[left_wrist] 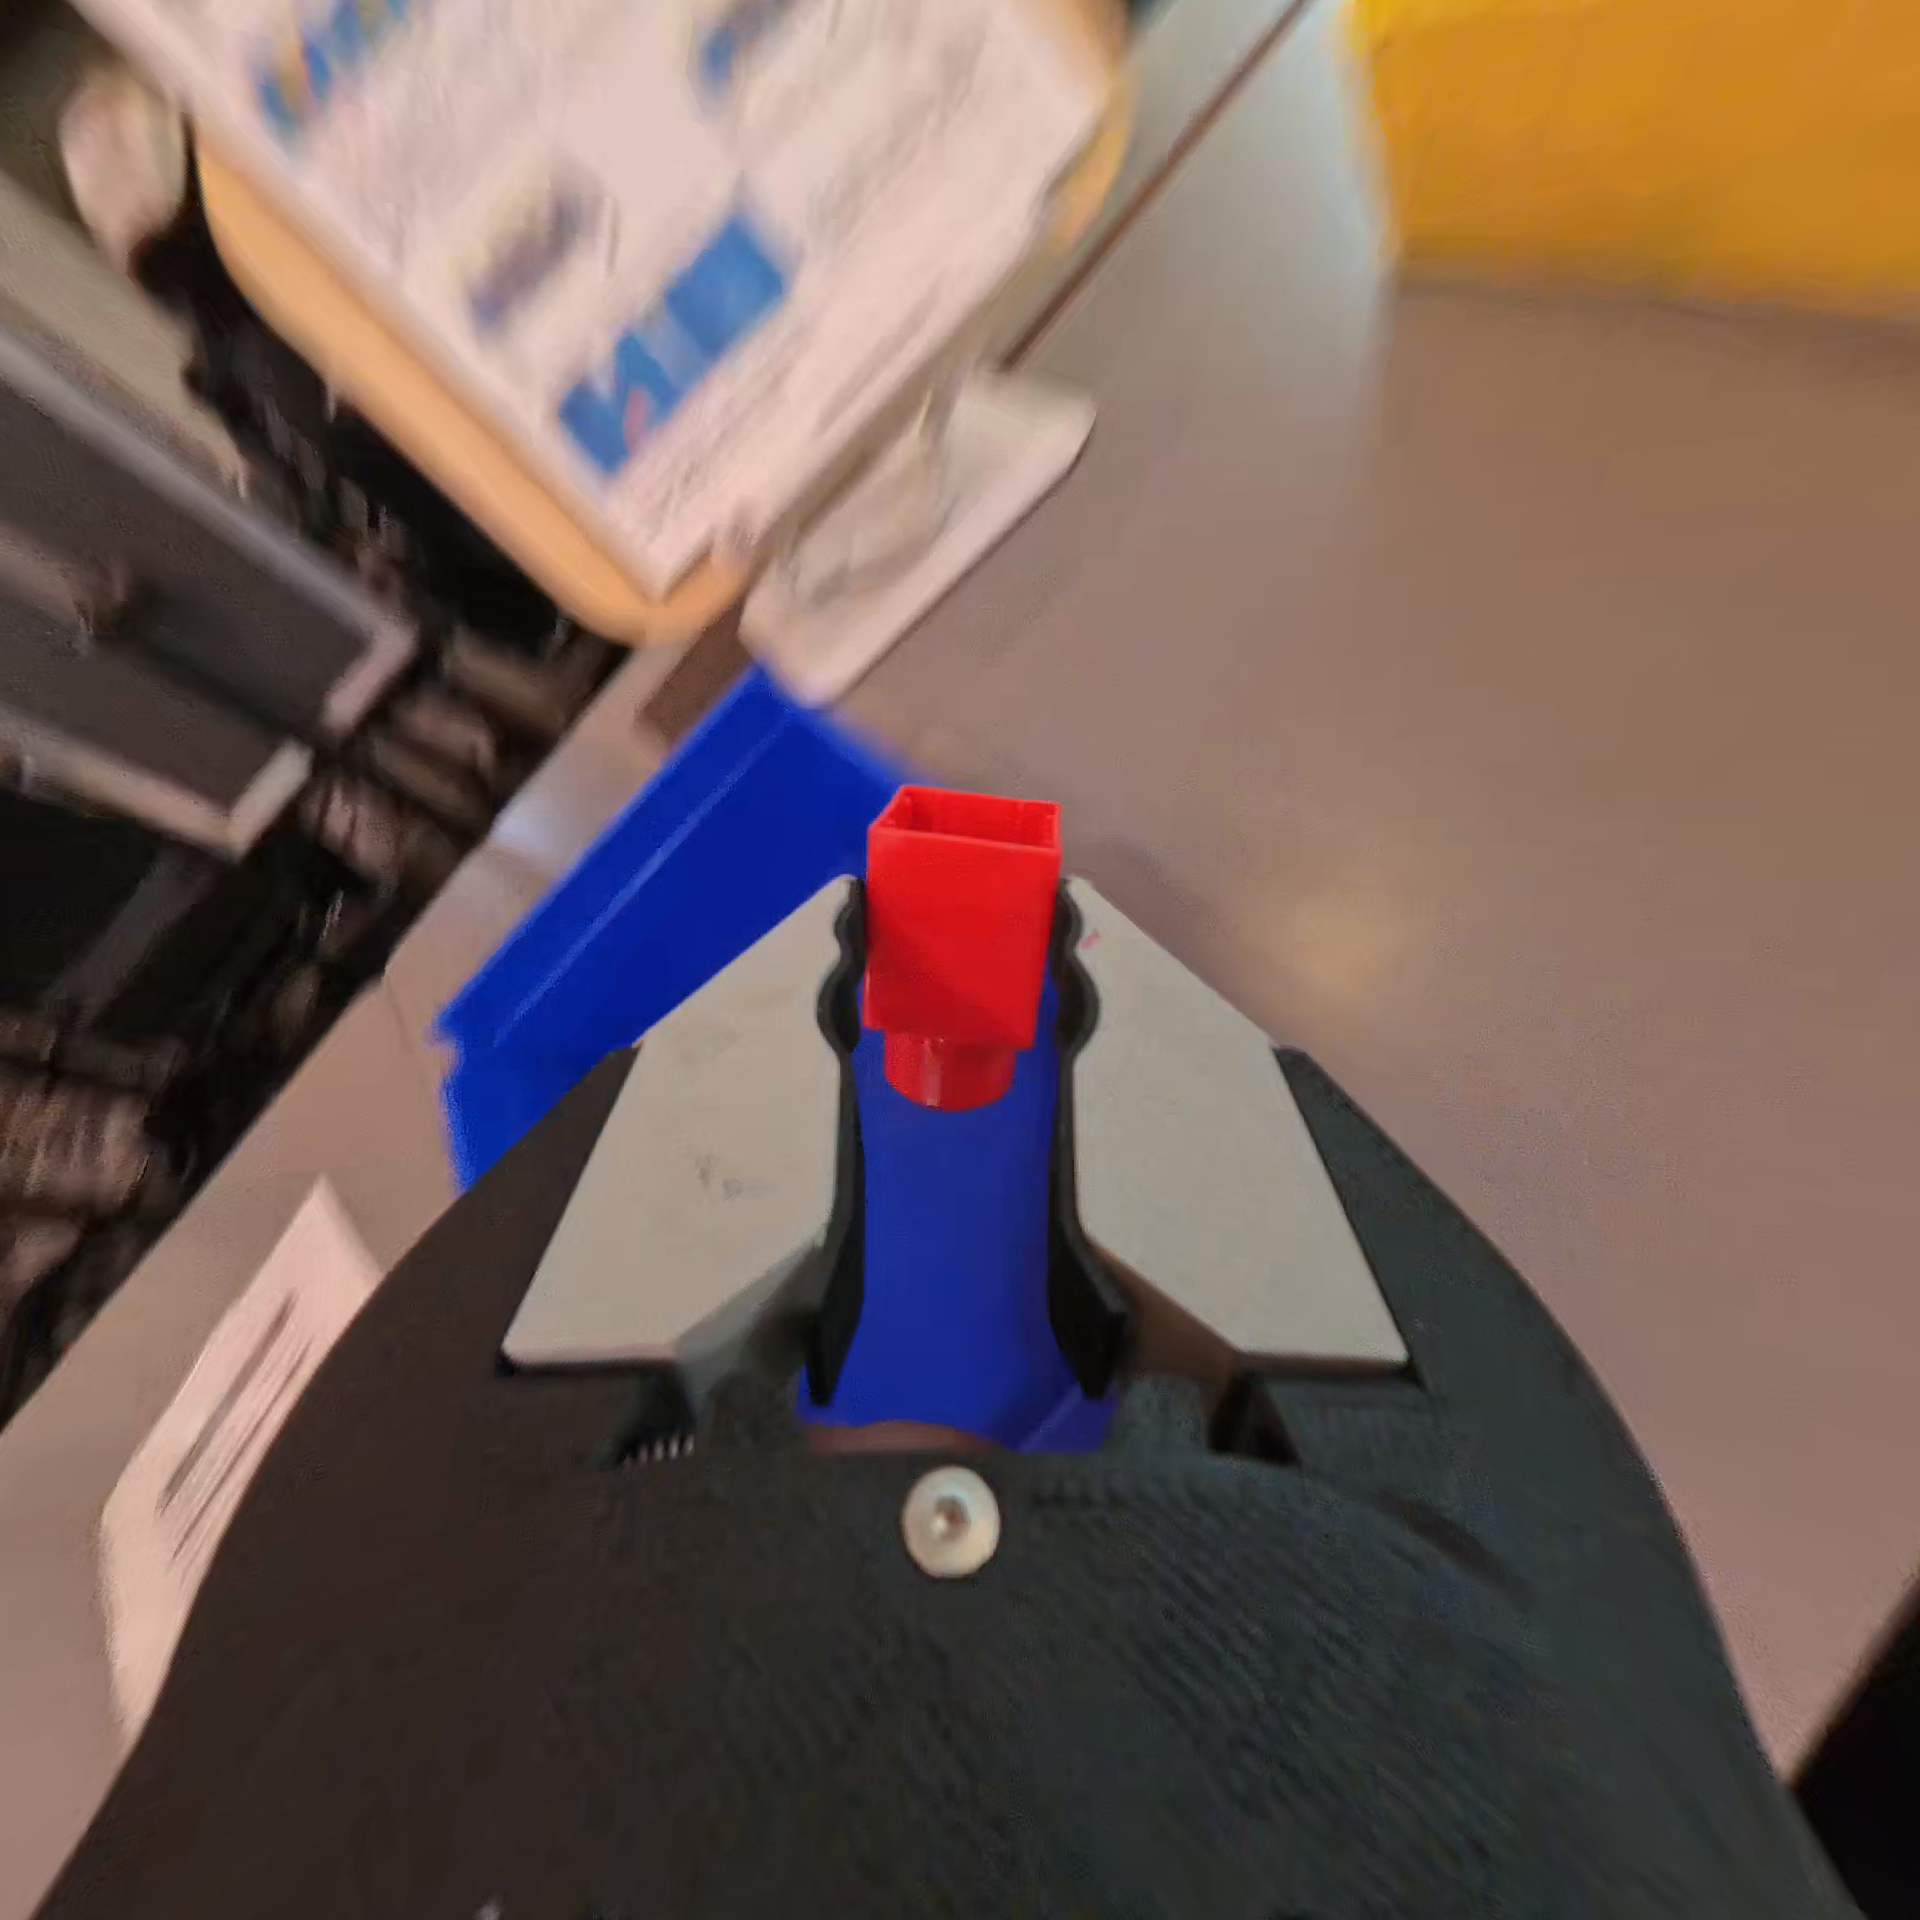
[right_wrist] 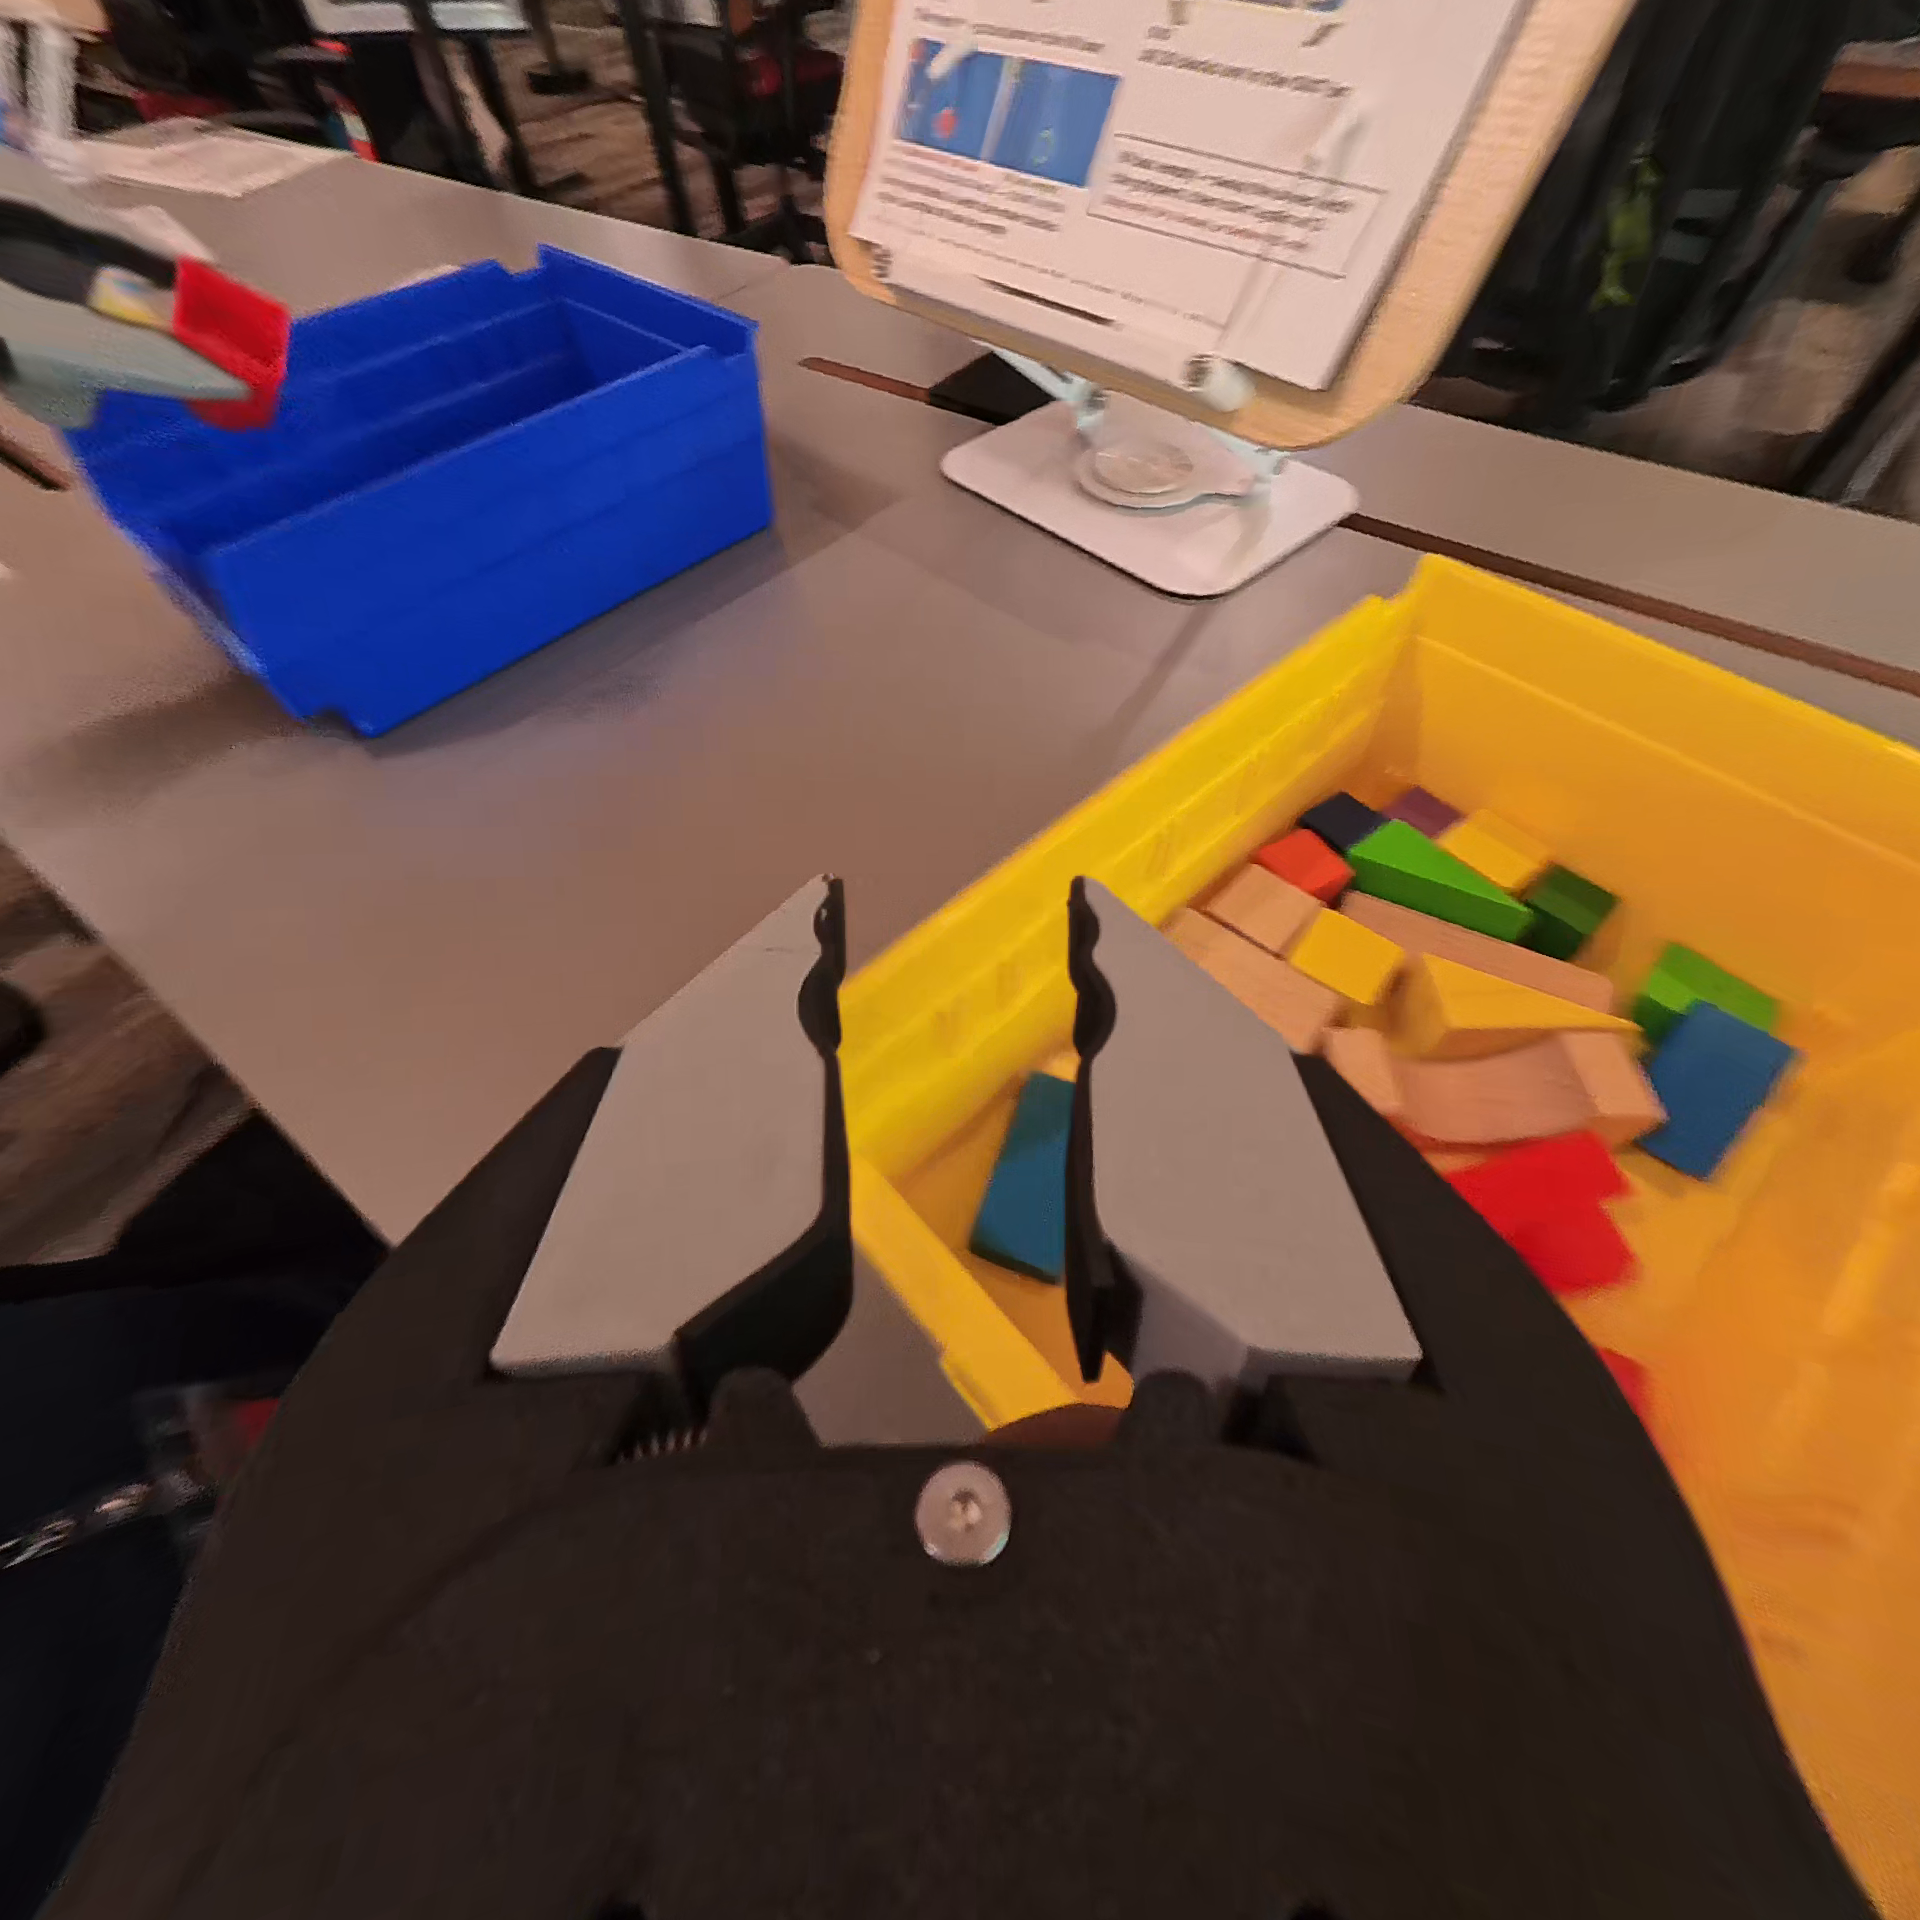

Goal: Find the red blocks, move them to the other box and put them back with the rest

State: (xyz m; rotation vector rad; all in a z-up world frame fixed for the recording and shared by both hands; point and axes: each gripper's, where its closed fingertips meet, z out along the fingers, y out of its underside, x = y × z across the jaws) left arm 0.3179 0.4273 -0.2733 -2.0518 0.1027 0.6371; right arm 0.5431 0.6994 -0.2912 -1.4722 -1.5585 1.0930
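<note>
The left tool (left_wrist: 958, 914) is pinching a hollow red plastic block (left_wrist: 956, 925) over the blue plastic box (right_wrist: 468, 488); the right tool (right_wrist: 951, 914) is hanging spread and empty, with red wooden blocks (right_wrist: 1548, 1205) seemingly waiting in the yellow plastic box (right_wrist: 1143, 831).

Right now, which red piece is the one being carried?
Find the blue box on the grey table. Above its left end, the left tongs grip a red block: hollow, plastic-looking, unlike the solid ones in the yellow box.

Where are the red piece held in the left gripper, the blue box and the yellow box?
red piece (left_wrist: 951, 925), left wrist view, its front face.
blue box (right_wrist: 488, 613), right wrist view, near outer wall.
yellow box (right_wrist: 1101, 883), right wrist view, left wall.
</note>
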